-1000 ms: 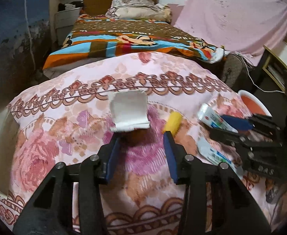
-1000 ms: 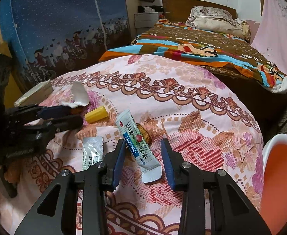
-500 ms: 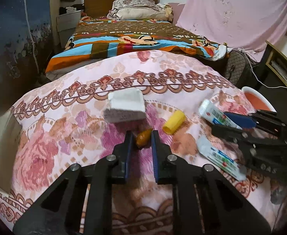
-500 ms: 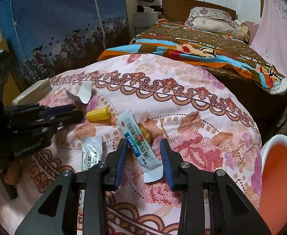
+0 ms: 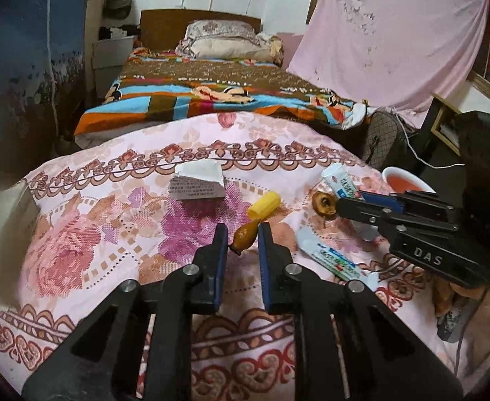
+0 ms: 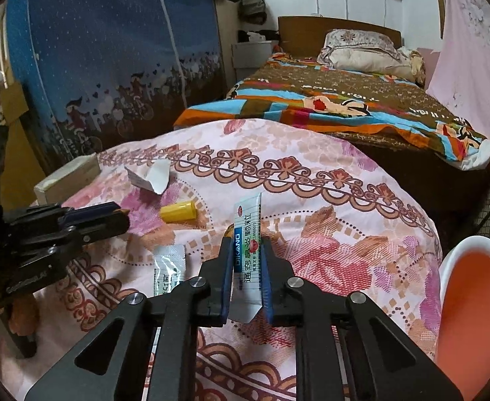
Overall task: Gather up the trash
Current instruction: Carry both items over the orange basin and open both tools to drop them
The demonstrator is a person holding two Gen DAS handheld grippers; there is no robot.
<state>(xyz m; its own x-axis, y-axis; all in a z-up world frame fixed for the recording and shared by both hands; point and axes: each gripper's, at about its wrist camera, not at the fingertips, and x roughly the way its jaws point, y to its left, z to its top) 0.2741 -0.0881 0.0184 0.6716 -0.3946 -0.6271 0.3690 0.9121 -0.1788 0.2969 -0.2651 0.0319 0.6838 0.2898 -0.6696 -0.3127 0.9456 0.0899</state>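
My left gripper (image 5: 239, 234) is shut on a small brown scrap (image 5: 243, 235) and holds it just above the floral cloth. My right gripper (image 6: 246, 247) is shut on a white DIKANG sachet (image 6: 247, 234), which stands up between its jaws; the sachet also shows in the left wrist view (image 5: 340, 182). On the cloth lie a yellow cap (image 5: 264, 204) (image 6: 178, 211), a torn white paper (image 5: 198, 183) (image 6: 151, 175), another white sachet (image 5: 331, 260) (image 6: 168, 272) and a brown peel (image 5: 325, 203).
A white bin with an orange inside (image 6: 472, 304) (image 5: 406, 180) stands at the right edge of the covered table. A cardboard box (image 6: 67, 182) sits at the left edge. A bed (image 6: 338, 100) lies behind.
My left gripper closed on the brown scrap and lifted it slightly. My right gripper closed on the DIKANG sachet and raised it off the cloth, uncovering the brown peel.
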